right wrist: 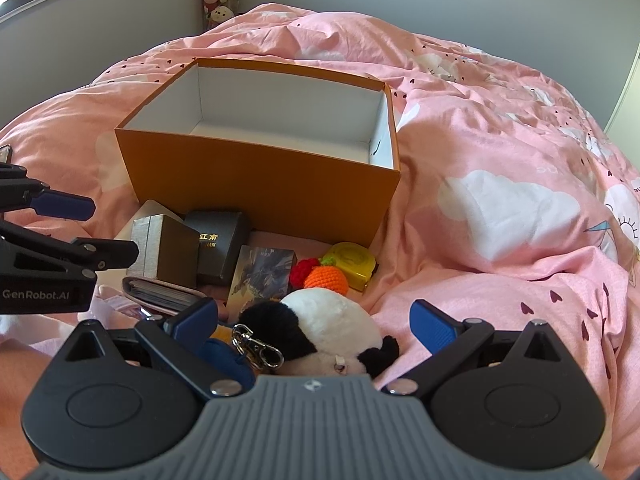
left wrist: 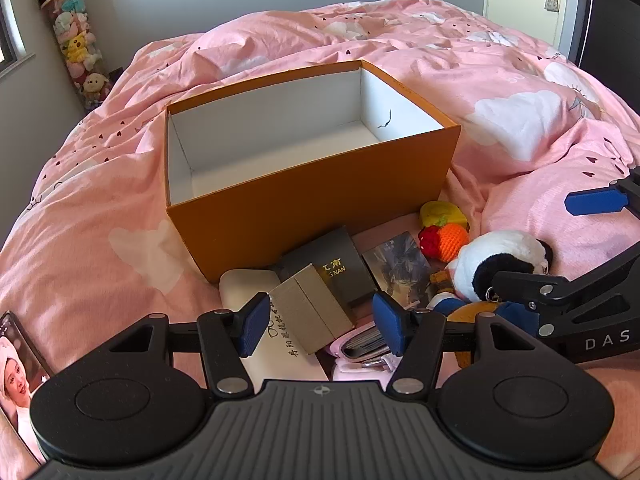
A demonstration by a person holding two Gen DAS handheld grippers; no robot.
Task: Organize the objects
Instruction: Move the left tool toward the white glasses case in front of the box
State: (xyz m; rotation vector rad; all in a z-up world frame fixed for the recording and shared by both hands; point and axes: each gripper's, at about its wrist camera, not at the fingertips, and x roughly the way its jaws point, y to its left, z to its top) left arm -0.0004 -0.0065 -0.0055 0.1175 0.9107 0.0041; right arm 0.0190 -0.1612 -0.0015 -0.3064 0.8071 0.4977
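An empty orange box [left wrist: 312,200] with a white inside stands on the bed. A pile lies against its near side. My left gripper [left wrist: 320,326] is open, its blue pads either side of a small grey box [left wrist: 308,308] without pressing it. Behind that are a dark box with gold letters [left wrist: 336,264], a white case [left wrist: 248,284] and a picture card pack [left wrist: 400,268]. My right gripper [right wrist: 316,320] is wide open around a panda plush [right wrist: 332,320], pads clear of it. Crochet fruit [right wrist: 326,278] and a yellow tape measure [right wrist: 354,260] lie just beyond.
A rumpled pink duvet [left wrist: 520,120] covers the whole bed. A pink card wallet [right wrist: 160,292] and a blue keychain toy [right wrist: 224,354] lie in the pile. A lit phone [left wrist: 16,360] rests at the left. A tube of plush toys [left wrist: 76,40] stands in the far corner.
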